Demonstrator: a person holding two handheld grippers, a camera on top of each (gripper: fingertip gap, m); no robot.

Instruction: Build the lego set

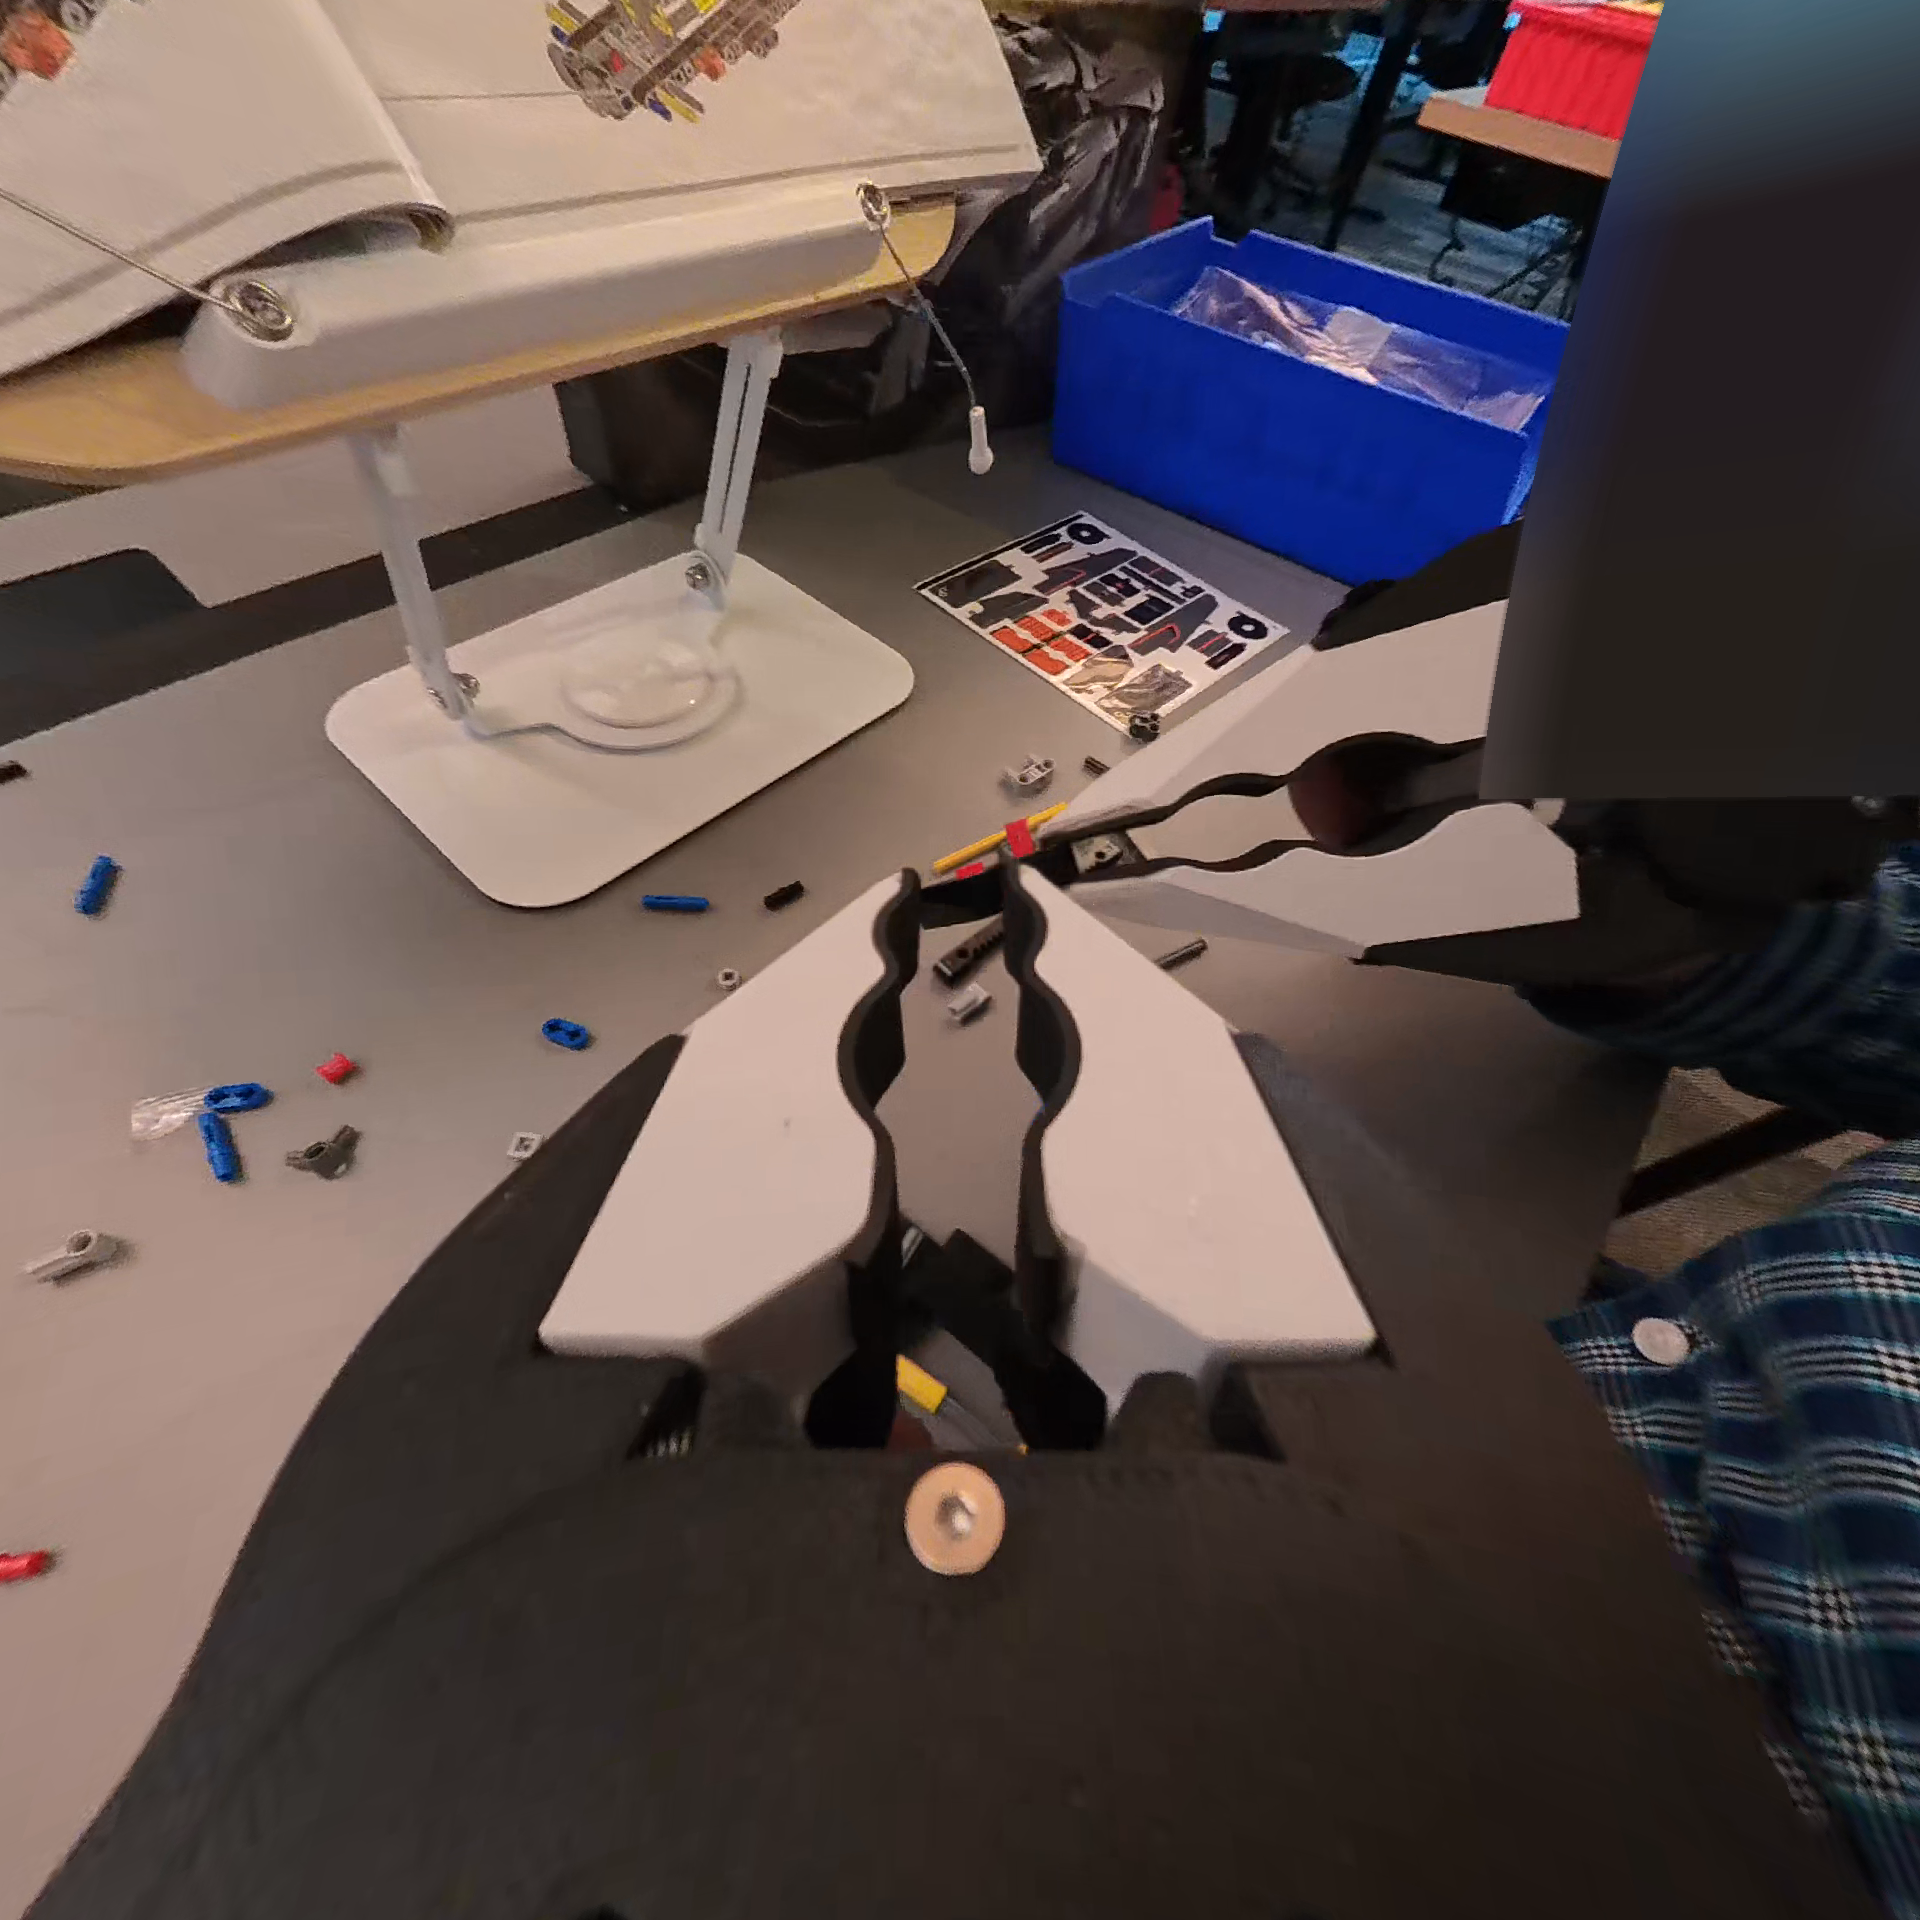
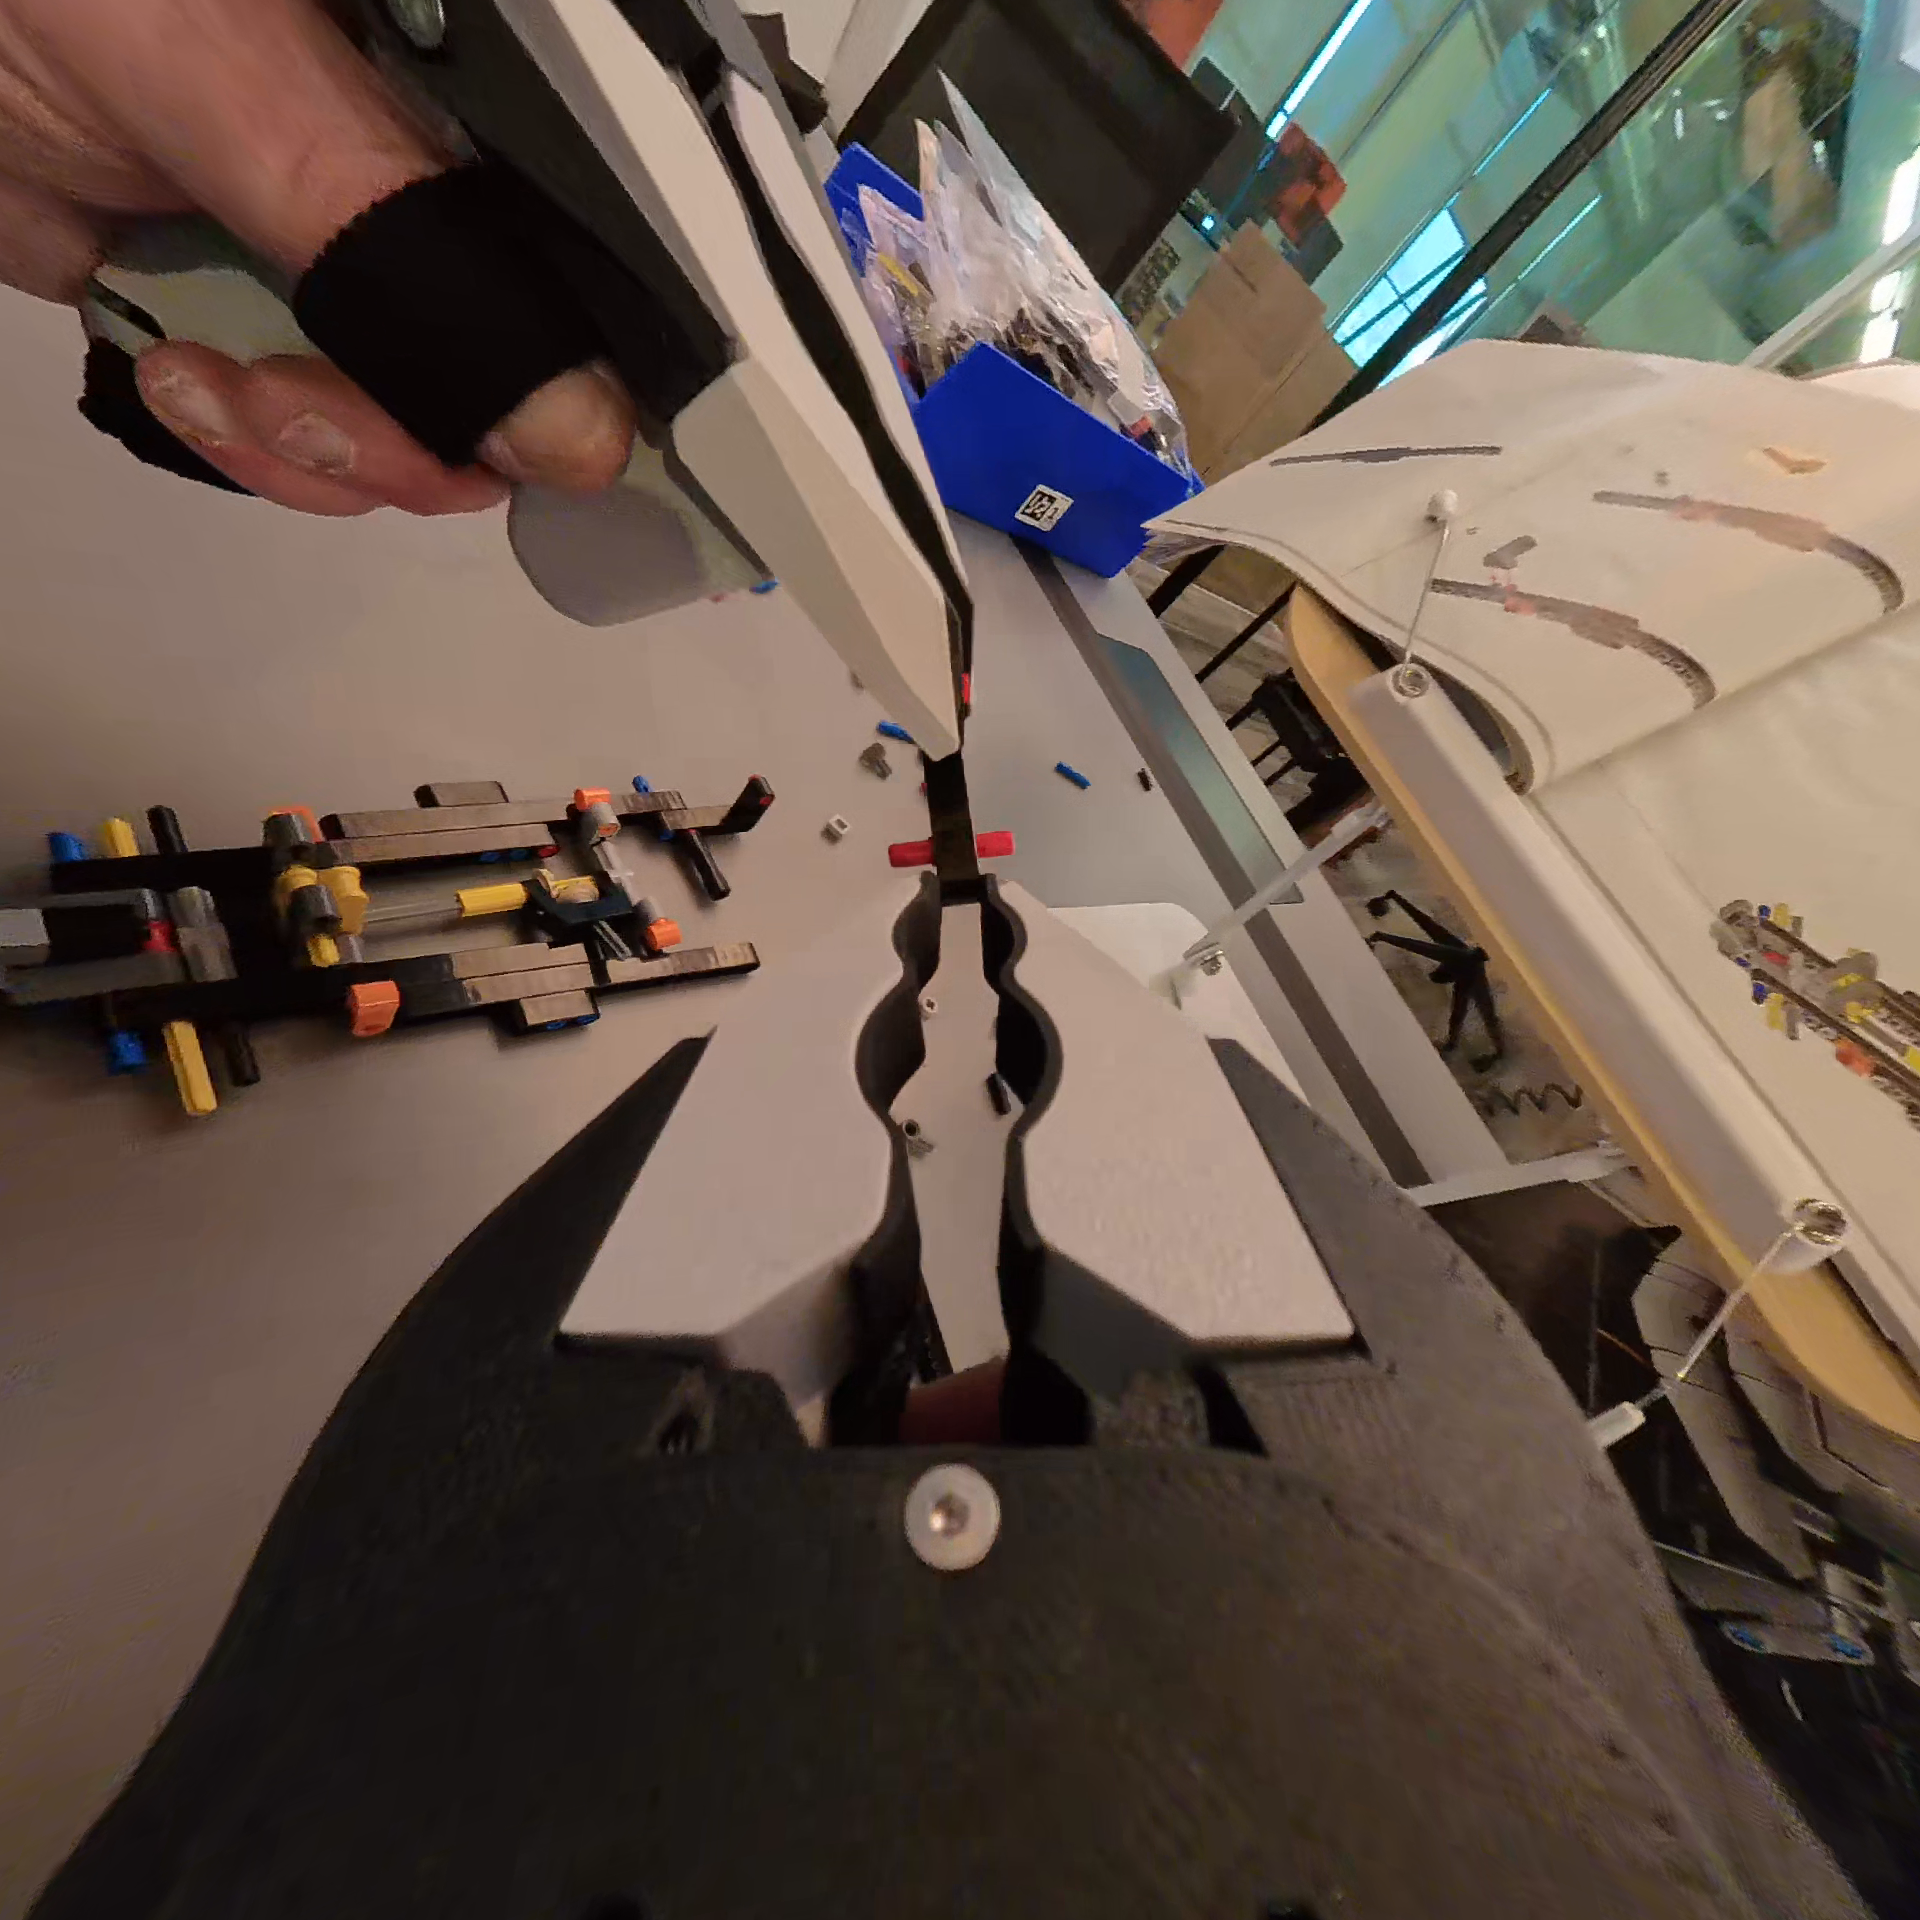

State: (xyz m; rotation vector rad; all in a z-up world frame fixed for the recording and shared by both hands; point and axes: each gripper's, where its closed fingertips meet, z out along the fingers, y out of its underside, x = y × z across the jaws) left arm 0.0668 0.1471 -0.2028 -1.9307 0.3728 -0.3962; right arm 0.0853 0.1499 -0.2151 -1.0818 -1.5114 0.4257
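Left wrist view only: loose blue, red and grey pieces [image 1: 223, 1127] scattered at your left on the grey table [image 1: 208, 1403], then the white book stand [image 1: 623, 727] holding the open instruction book [image 1: 520, 94], then a sticker sheet [image 1: 1101, 623] before the blue bin [image 1: 1288, 436].

Right wrist view only: the part-built black chassis [image 2: 374, 925] with yellow, orange and blue pins, lying flat on the table at left, well apart from both claws.

Your left gripper [image 1: 961, 883] has its tips pinched on a thin black beam [image 2: 954, 816]; a yellow axle [image 1: 997, 847] with a red bush [image 1: 1020, 836] sits just past them. Your right gripper [image 2: 958, 894] clamps the same beam's other end. A red pin [image 2: 948, 849] crosses the beam between the two sets of tips, held above the table.
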